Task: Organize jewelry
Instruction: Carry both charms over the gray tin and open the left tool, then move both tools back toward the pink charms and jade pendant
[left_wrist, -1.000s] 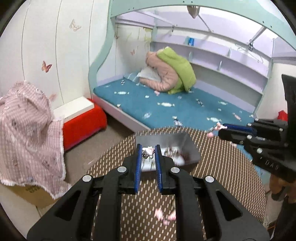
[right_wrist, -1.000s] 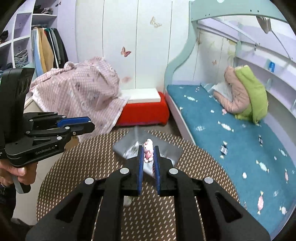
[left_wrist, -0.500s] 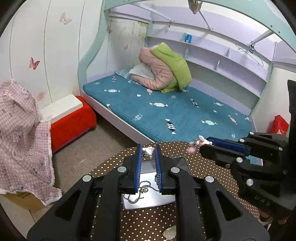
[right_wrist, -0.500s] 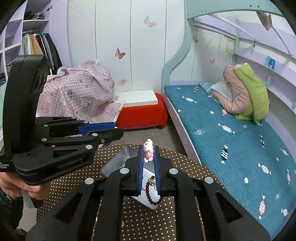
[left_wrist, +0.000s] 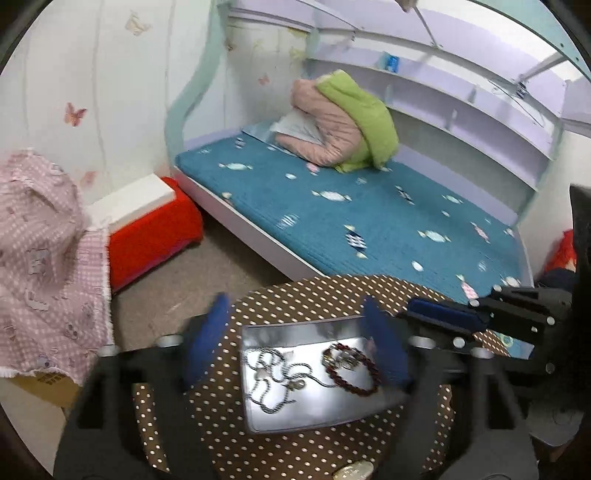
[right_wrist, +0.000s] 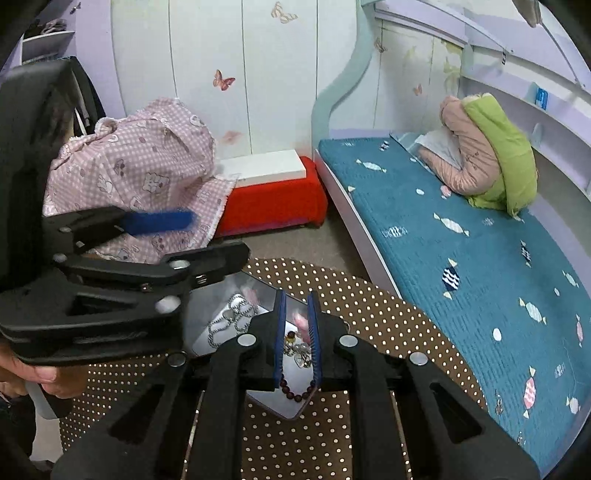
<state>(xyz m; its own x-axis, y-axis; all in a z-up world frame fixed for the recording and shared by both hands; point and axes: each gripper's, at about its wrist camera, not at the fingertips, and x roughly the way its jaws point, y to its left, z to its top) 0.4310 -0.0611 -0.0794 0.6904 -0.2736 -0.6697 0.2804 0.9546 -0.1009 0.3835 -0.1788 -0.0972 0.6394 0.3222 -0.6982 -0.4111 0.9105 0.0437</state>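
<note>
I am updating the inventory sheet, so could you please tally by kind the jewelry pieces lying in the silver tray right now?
Silver chain necklace: 1
Dark red beaded bracelet: 1
Pink item, blurred, kind unclear: 1
Total in the silver tray: 3 pieces, as far as the blurred frames show.

A child's bedroom at home: a teal bed (right_wrist: 461, 258) (candy-print cover) under lilac shelves (left_wrist: 461, 110), butterfly stickers (right_wrist: 223, 79) on the wall beside it.
</note>
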